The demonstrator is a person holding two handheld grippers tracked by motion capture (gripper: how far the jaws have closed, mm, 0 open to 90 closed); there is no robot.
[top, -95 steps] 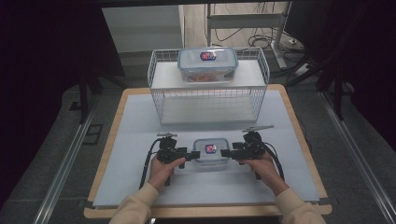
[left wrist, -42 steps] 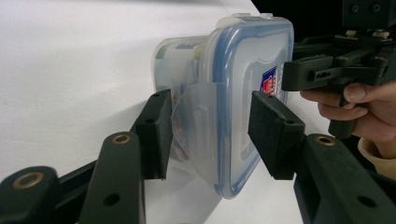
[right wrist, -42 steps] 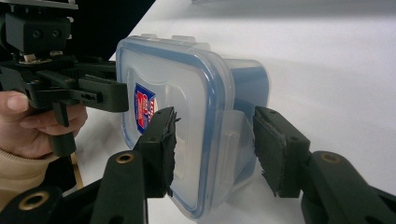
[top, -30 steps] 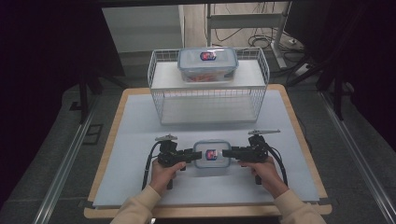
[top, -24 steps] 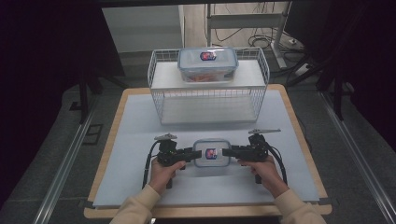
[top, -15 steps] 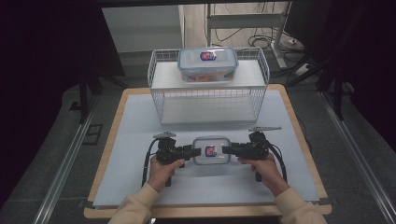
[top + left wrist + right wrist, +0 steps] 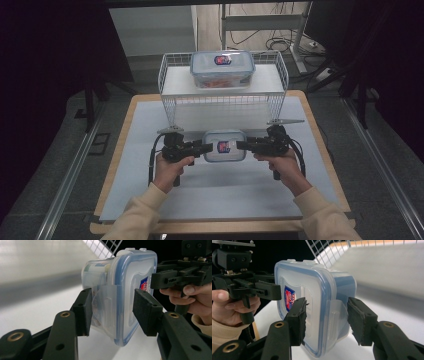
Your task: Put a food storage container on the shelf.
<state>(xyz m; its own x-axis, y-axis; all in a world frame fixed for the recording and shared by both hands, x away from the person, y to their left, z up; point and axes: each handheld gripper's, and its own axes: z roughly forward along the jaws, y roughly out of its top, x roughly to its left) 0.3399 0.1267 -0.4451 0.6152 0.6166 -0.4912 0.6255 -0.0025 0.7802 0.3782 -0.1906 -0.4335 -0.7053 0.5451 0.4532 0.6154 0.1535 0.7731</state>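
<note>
I have the left gripper (image 7: 206,148) and right gripper (image 7: 243,145) flanking the lidded container (image 7: 225,145) mid-counter, jaws parted around its end latches, not yet clamped; lifting remains.

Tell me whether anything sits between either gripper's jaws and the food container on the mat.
Nothing visible does. The left gripper has its jaws open around the side latch of the container, and the right gripper straddles the opposite latch the same way. Gaps show beside both grippers' pads.
</note>
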